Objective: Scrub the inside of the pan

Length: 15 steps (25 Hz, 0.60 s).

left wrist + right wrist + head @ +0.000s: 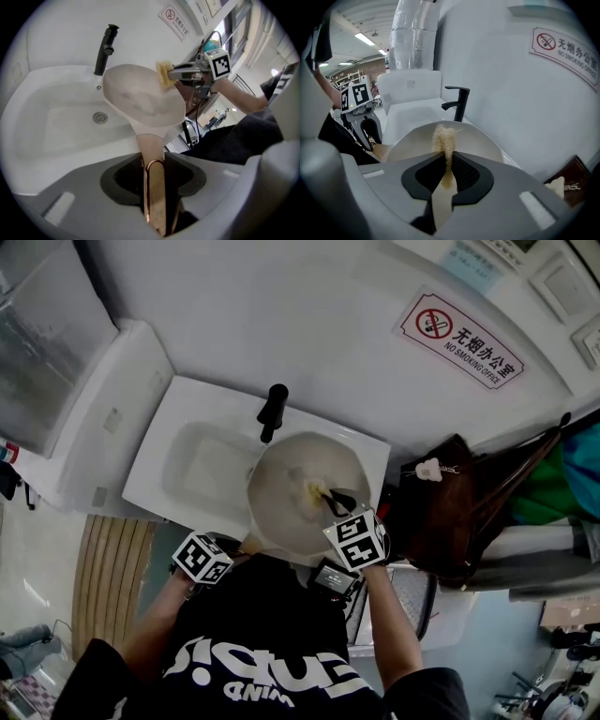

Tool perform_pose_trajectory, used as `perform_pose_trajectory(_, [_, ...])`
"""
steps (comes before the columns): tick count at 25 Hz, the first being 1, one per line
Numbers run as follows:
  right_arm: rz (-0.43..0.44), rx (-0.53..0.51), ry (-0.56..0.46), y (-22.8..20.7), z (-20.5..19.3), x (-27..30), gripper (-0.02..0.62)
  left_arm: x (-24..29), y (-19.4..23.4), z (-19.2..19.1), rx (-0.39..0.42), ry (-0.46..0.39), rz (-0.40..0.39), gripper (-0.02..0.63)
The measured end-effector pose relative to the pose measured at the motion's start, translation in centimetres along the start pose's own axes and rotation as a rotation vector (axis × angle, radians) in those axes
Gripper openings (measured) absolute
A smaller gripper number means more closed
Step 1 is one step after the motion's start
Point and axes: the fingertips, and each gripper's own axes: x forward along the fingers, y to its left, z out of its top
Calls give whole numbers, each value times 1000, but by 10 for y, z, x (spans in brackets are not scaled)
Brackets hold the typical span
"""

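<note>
Two grippers reach down over a white sink (pixel 159 442) in the head view, with both bare forearms stretched forward and the elbows bent. The left gripper (pixel 230 554) sits at the sink's near edge. The right gripper (pixel 328 495) slants down from the near right corner into a pale pan (pixel 291 479). This pan hangs over the right end of the sink, just in front of the black tap (pixel 272 412). A yellowish scrubber (pixel 314 490) shows at the right gripper's tips, inside the pan.

From the left gripper view, the jaws are closed on the pan's copper-toned handle (pixel 153 187), which runs straight out between them. The pan is tilted above the basin, to the right of the drain (pixel 100 117). The right gripper comes in from the right, level with the pan's far rim, and the scrubber is at that rim.

From the right gripper view, the jaws are pinched narrow on the fibrous scrubber, whose tuft sticks out past the tips. The pan's pale inside lies right behind the tuft, but whether the two touch cannot be told. The left gripper stands at the left, well apart.
</note>
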Motion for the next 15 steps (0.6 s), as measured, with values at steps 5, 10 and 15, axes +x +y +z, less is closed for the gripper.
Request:
perform_pose_trajectory(5, [-12,52,-46,-2,1,-8,51,1,-1,1,8,-17,-14,151])
perform_pose_trajectory(10, [-20,57,-60,-3,-7,-7,51,0,-1,1,41,-30,-14,152])
perform_pose_trajectory(15, [-36,90,-76,-10,-11,-11,51,-7,3,6,77,-65,13,152])
